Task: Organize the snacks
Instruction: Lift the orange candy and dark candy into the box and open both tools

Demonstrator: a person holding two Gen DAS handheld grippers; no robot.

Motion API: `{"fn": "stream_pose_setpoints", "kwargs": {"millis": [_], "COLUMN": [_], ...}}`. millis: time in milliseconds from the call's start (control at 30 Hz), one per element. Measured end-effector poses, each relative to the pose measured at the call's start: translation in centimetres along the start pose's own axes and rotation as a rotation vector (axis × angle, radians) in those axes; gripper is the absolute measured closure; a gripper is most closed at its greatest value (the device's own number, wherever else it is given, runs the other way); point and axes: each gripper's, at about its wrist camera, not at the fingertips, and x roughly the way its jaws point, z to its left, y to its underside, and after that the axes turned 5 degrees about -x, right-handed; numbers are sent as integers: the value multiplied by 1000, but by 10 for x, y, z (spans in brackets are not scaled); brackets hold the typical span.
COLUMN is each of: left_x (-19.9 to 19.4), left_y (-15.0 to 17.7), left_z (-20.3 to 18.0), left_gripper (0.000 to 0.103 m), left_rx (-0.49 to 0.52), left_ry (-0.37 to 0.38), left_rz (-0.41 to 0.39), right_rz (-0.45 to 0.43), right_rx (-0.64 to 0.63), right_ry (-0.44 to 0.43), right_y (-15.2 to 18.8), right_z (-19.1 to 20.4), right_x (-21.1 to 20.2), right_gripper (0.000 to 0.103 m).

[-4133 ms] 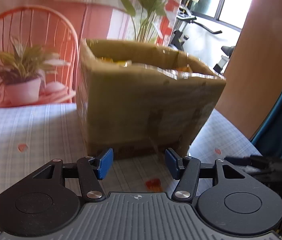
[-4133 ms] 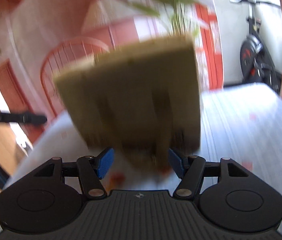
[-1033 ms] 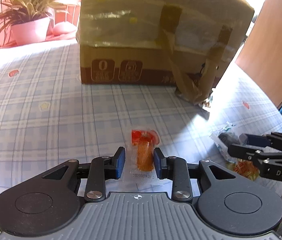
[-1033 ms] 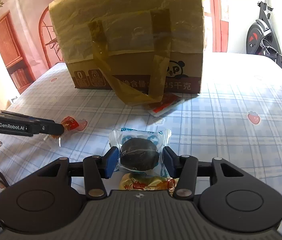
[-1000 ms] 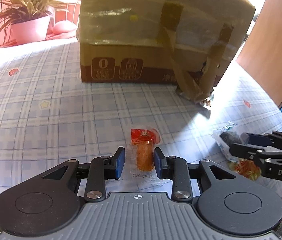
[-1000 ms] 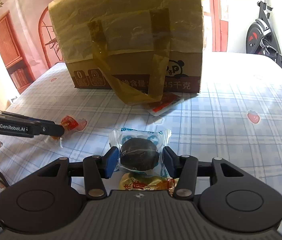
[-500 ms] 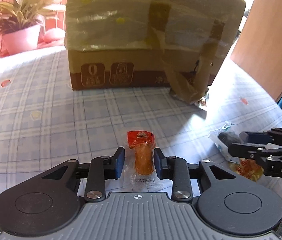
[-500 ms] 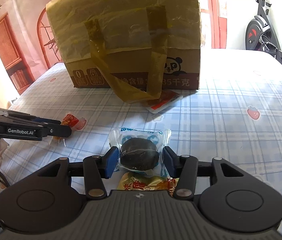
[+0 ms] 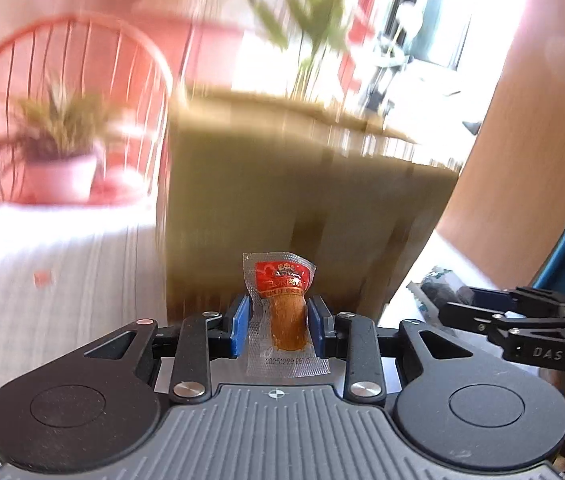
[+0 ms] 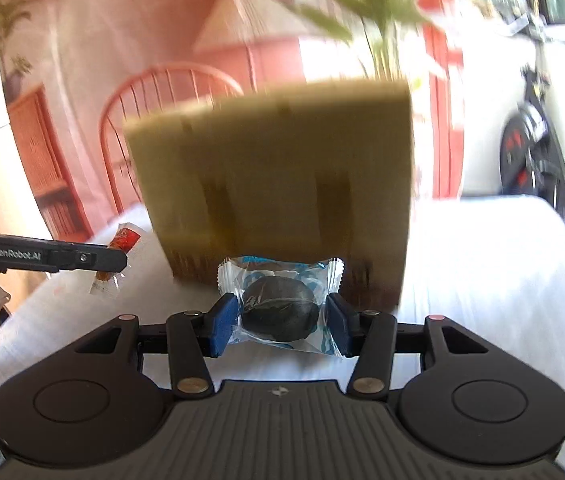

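Observation:
My left gripper [image 9: 278, 326] is shut on a clear sausage packet with a red label [image 9: 282, 312] and holds it above the table. It also shows in the right wrist view [image 10: 116, 256]. My right gripper [image 10: 278, 322] is shut on a clear packet with a dark round cake [image 10: 278, 308], also lifted. That packet's edge shows in the left wrist view [image 9: 430, 286]. A taped cardboard box [image 9: 302, 200] [image 10: 274, 176] stands just ahead of both grippers, blurred by motion.
The box stands on a checked tablecloth [image 9: 62, 280] [image 10: 482, 272]. A potted plant [image 9: 58, 152] and an orange chair [image 9: 66, 60] are behind at left. An exercise bike [image 10: 530, 152] stands at right. A wooden panel [image 9: 522, 140] is to the right.
Both grippers have risen off the table with their packets and tilted up toward the box. The view is now blurred by that motion.

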Motion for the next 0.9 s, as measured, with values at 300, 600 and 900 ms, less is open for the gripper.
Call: {"fn": "stream_pose_setpoints", "kwargs": {"millis": [300,600,900], "left_x": [-15,65,104], "left_y": [-85,-140,-146], "left_z": [-25,-21,-1], "left_gripper": [69,69,68], "left_rx": [70,42,39], "left_ry": [49,-17,-78], "left_rz": [-152,-66,5], "right_rz": [-188,-116,28], "right_rx": [-54,-63,19], "right_ry": [-49,-20,70], "right_y": [-91,-174,-194], "right_z": [-1,-26,-52], "right_x": [-14,66,144], "right_gripper": [52,52,50]}}
